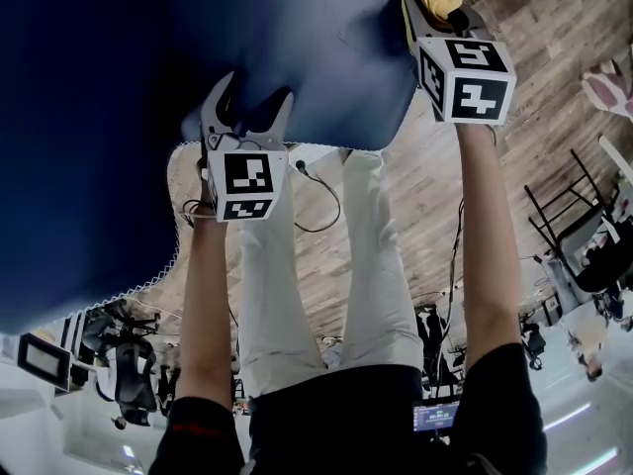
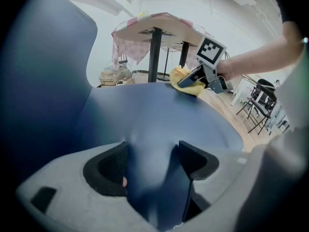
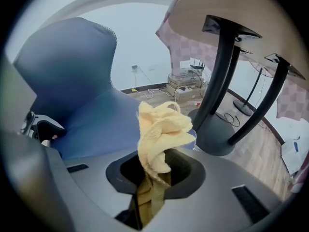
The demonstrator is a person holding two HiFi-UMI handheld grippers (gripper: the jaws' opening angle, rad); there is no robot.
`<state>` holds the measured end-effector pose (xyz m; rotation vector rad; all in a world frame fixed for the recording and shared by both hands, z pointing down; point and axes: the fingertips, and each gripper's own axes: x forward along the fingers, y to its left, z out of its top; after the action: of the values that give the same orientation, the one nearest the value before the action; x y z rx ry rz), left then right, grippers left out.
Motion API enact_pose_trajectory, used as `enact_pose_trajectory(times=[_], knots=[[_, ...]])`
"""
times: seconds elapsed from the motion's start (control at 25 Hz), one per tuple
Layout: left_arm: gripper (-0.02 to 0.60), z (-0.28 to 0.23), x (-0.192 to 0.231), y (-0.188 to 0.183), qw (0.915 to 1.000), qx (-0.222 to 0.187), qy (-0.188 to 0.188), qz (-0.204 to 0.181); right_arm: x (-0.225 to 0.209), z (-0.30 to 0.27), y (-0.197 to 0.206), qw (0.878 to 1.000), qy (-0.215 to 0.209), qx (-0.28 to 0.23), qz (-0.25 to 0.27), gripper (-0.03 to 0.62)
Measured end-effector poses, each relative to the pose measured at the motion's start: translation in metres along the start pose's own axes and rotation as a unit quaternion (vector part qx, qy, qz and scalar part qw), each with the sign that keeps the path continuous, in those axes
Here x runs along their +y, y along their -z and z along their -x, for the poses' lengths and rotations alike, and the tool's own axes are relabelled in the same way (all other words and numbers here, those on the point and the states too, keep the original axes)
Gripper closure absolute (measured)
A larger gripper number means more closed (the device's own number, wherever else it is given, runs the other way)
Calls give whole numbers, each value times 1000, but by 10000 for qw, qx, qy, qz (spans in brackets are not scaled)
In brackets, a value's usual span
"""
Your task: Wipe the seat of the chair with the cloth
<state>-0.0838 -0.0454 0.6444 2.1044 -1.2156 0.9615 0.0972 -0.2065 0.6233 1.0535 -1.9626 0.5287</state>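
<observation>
a big blue chair (image 1: 297, 38) fills the far left of the head view, its curved back rising on the left and its seat spreading toward the right. beyond it in the right gripper view stands a round table (image 3: 217, 8) with a checked cover and black legs on a dark round base, set on a wood floor (image 1: 534, 28). the person's legs in pale trousers (image 1: 366, 265) show near the seat's front edge. the left gripper (image 1: 252, 117) sits at the near edge of the seat; its jaws are spread, and in its own view the blue seat surface fills the gap between them, though whether they press on it is not clear. the right gripper (image 1: 435, 8) is further off, at the far right edge of the seat, its jaws pressed together on a yellow cloth (image 3: 159, 129). the cloth bunches out past the jaw tips and seems to rest on the seat's edge there.
</observation>
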Motion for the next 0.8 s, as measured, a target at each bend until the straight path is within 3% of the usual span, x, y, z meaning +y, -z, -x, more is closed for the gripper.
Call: enact_pose_trajectory(times=[0.44,0.8], knots=[[252,-2,-1,-2,10000,-59,15,-4,14,-8,-14,9997,-170,-157,69,537],[250,0,-2,-2,9999,-97,-34,-21,60,-23,-38,9970,-606,-288,377,537]])
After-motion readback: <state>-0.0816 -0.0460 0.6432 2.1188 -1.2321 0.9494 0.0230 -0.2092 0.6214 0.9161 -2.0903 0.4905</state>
